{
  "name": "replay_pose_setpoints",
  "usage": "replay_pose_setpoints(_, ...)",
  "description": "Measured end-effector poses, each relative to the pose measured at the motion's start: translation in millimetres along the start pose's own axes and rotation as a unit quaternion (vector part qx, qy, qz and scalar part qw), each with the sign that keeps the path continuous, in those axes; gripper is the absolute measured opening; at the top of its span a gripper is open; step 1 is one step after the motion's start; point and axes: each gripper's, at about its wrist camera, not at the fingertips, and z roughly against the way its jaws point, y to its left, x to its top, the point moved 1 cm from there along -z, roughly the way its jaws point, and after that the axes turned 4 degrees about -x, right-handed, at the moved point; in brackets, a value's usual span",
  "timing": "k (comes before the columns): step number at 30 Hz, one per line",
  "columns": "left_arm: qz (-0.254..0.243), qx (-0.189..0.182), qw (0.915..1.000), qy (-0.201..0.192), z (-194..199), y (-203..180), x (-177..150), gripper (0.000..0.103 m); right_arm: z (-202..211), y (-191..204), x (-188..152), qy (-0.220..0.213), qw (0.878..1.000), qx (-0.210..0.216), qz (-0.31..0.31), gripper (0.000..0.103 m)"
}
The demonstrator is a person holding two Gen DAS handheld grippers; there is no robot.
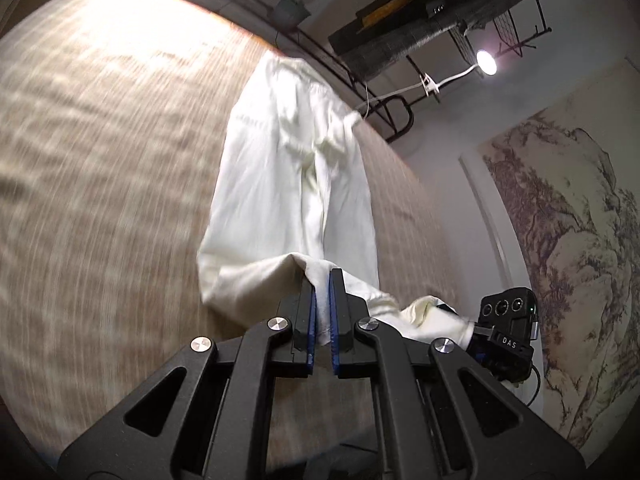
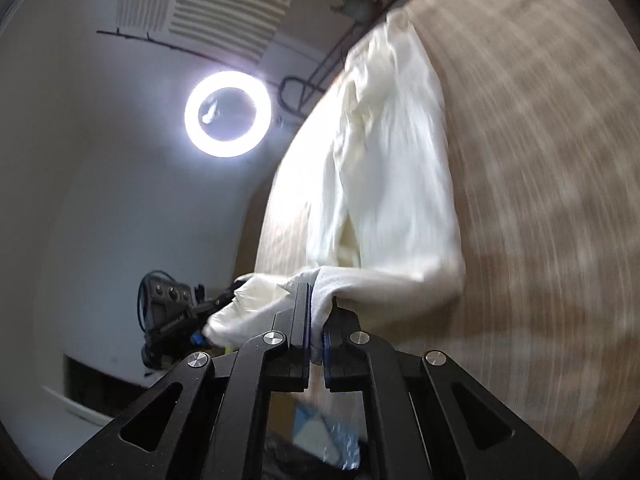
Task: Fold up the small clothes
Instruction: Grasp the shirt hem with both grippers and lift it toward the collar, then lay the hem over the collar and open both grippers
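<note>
Pinching one white garment between two grippers

The wood-grain table is smeared by motion blur. Faint print on the white cloth garment cannot be read. The clamped hem is hidden between the black, blue-padded fingers.
</note>
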Motion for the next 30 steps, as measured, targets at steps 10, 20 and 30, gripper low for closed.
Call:
replay_pose_setpoints(10,0.006,0.048,0.9988,-0.010,-62.7,25.1,63.5,0.003,-47.5,-25.1,65.3,-0.036,0.998,-0.017,-0.042,0.003)
replay_pose_setpoints(20,-0.005,0.075,0.9972,-0.009,-89.9,36.4,75.4,0.008,-69.6,-45.0,91.1,-0.022,0.997,-0.058,-0.047,0.007)
replay_pose_setpoints(30,-0.003,0.068,0.9975,-0.020,-74.2,32.1,84.4,0.042,-42.9,-12.3,102.2,-0.061,0.994,-0.093,0.022,0.032)
